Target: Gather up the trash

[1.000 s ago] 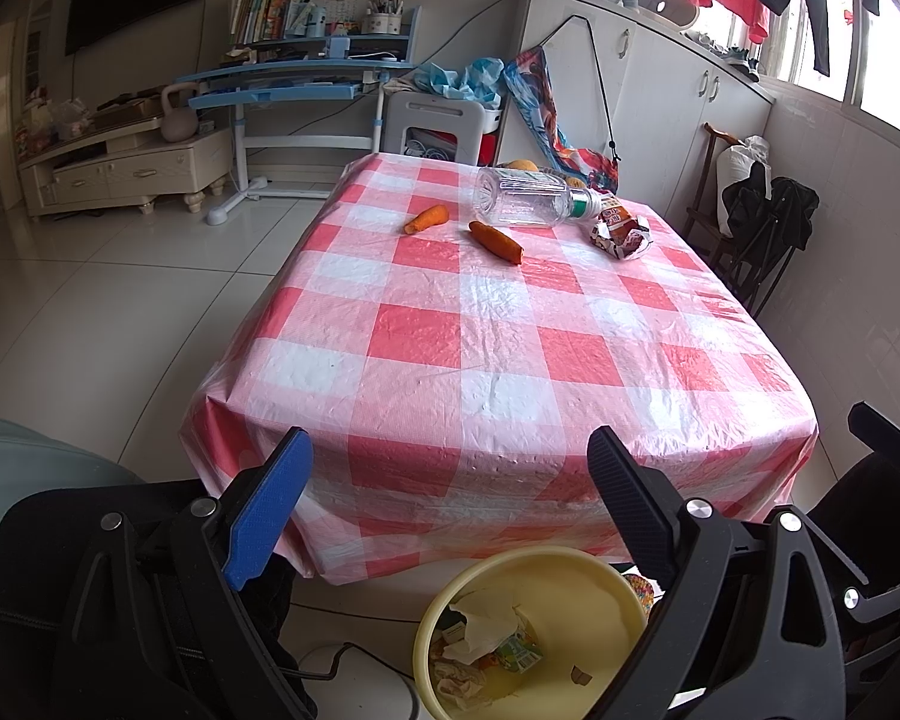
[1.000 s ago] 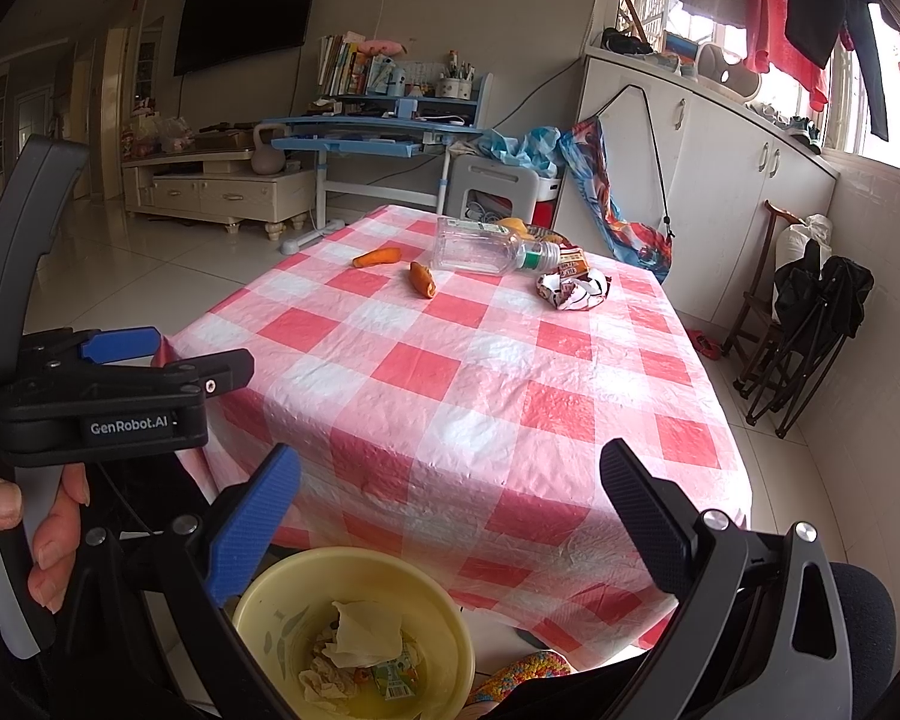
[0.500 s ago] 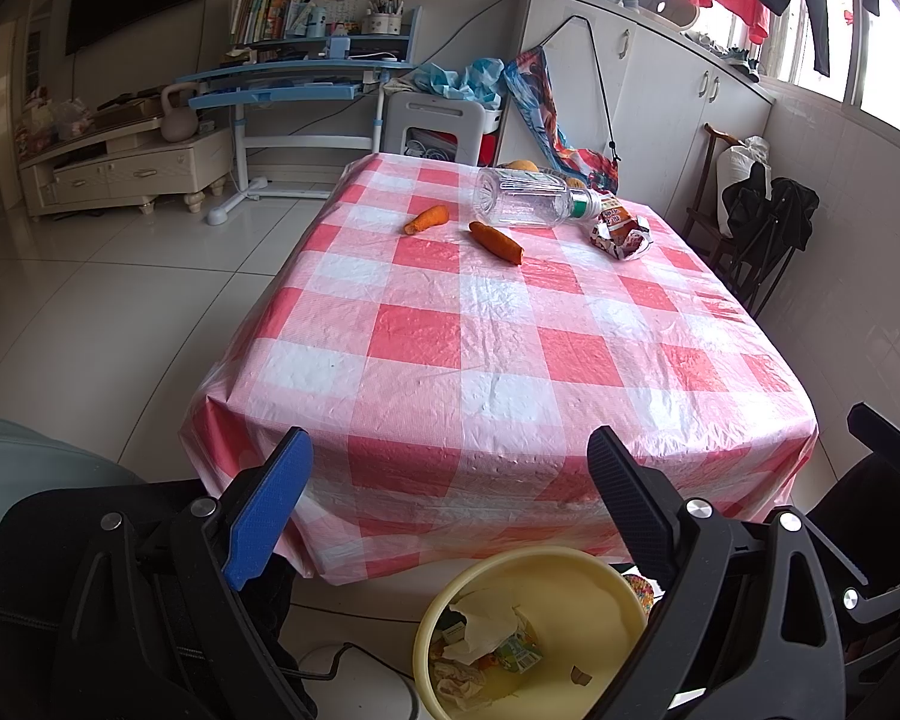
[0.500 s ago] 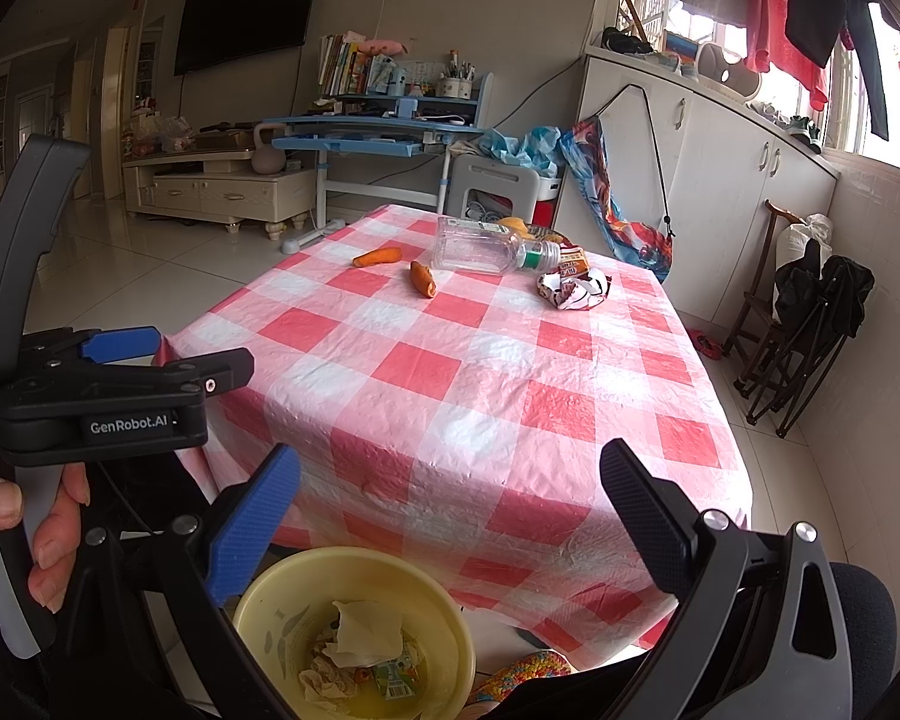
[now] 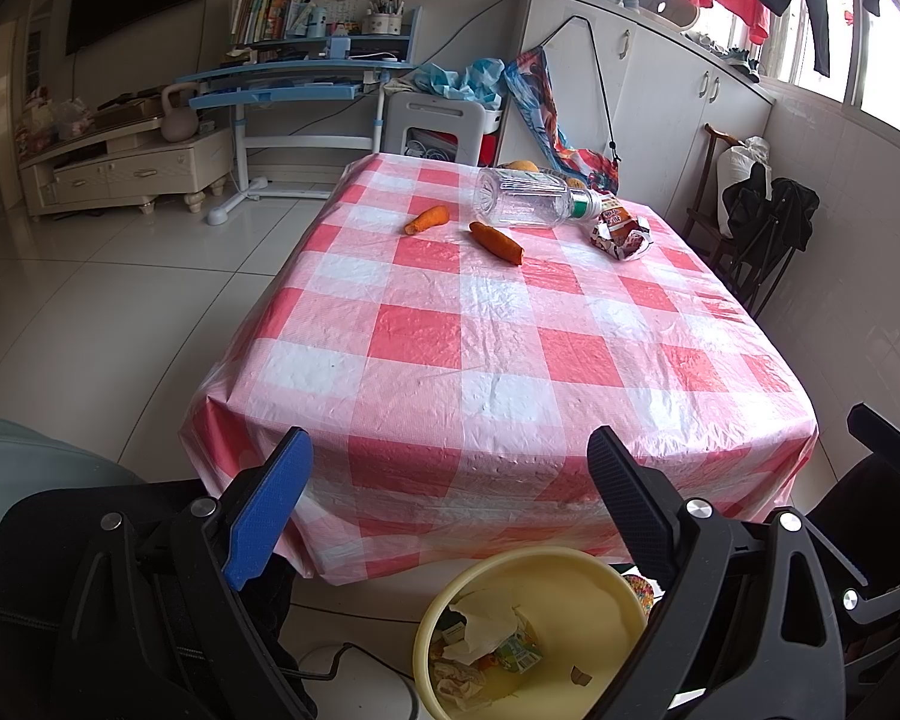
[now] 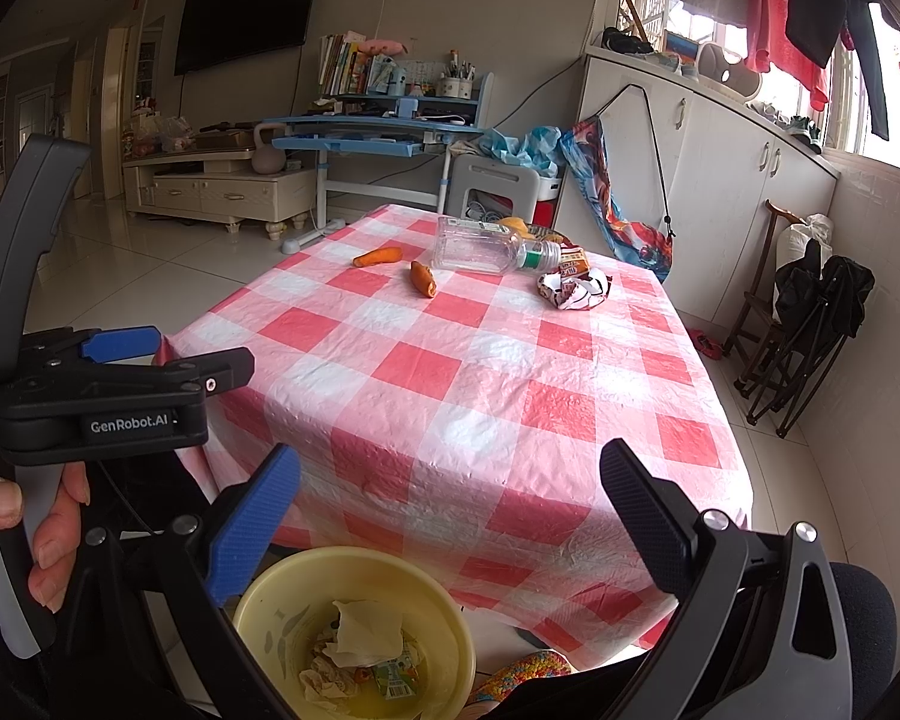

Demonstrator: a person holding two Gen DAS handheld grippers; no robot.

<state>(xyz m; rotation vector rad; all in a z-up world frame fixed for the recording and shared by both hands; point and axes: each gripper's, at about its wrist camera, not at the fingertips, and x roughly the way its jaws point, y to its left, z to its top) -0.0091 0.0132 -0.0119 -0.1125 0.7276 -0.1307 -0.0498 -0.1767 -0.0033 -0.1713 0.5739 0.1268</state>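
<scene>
A yellow trash bin (image 5: 594,576) (image 6: 258,606) with tissues and a small carton inside stands on the floor below the table's near edge. At the table's far end lie a clear plastic bottle (image 5: 531,198) (image 6: 480,246) on its side, a crumpled wrapper (image 5: 621,231) (image 6: 576,291), a small carton (image 6: 573,255) and two carrots (image 5: 497,242) (image 5: 427,219) (image 6: 423,279) (image 6: 379,255). My left gripper (image 5: 450,486) is open and empty above the bin. My right gripper (image 6: 450,492) is open and empty. The left gripper's body (image 6: 120,384) shows at the right view's left.
The table wears a red and white checked cloth (image 5: 510,330). An orange fruit (image 5: 522,165) sits behind the bottle. A folded black chair (image 6: 810,324) stands to the right by white cabinets (image 6: 720,180). A blue desk (image 5: 294,84) and white stool (image 5: 438,126) stand beyond.
</scene>
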